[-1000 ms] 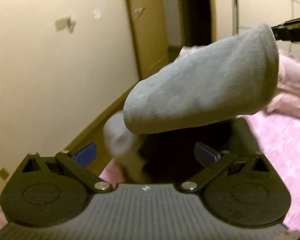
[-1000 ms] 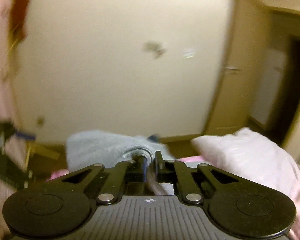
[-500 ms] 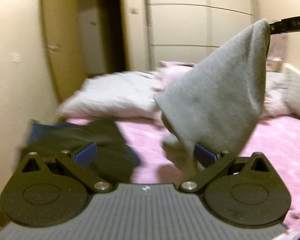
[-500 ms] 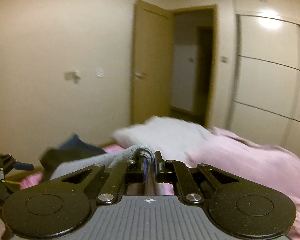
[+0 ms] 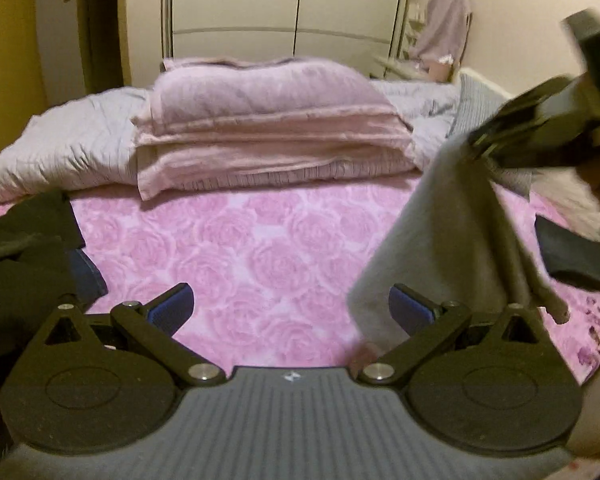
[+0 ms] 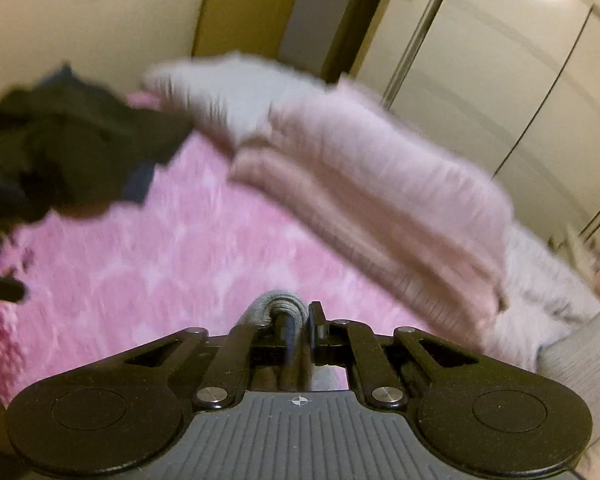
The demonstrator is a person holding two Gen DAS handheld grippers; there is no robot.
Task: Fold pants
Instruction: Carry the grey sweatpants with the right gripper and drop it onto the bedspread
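Observation:
Grey pants (image 5: 440,236) hang in a bunched drape at the right of the left wrist view, over the pink rose-patterned bedspread (image 5: 260,256). My right gripper (image 5: 496,142) holds their top edge up there, blurred. In the right wrist view that gripper (image 6: 296,316) is shut on a fold of the grey pants (image 6: 278,304). My left gripper (image 5: 290,306) is open just left of the hanging cloth's lower edge, with nothing between its blue fingers (image 5: 172,308).
Folded pink blankets (image 5: 268,120) and a grey duvet (image 5: 60,144) are stacked at the bed's far end. A heap of dark clothes (image 5: 24,256) lies at the left edge. A folded black item (image 5: 572,256) rests at the right. A wardrobe (image 5: 284,8) stands behind.
Both views have swung from the wall and door to the bed. The pants have gone from stretched in front of the left gripper to hanging at its right. The right gripper has stayed shut.

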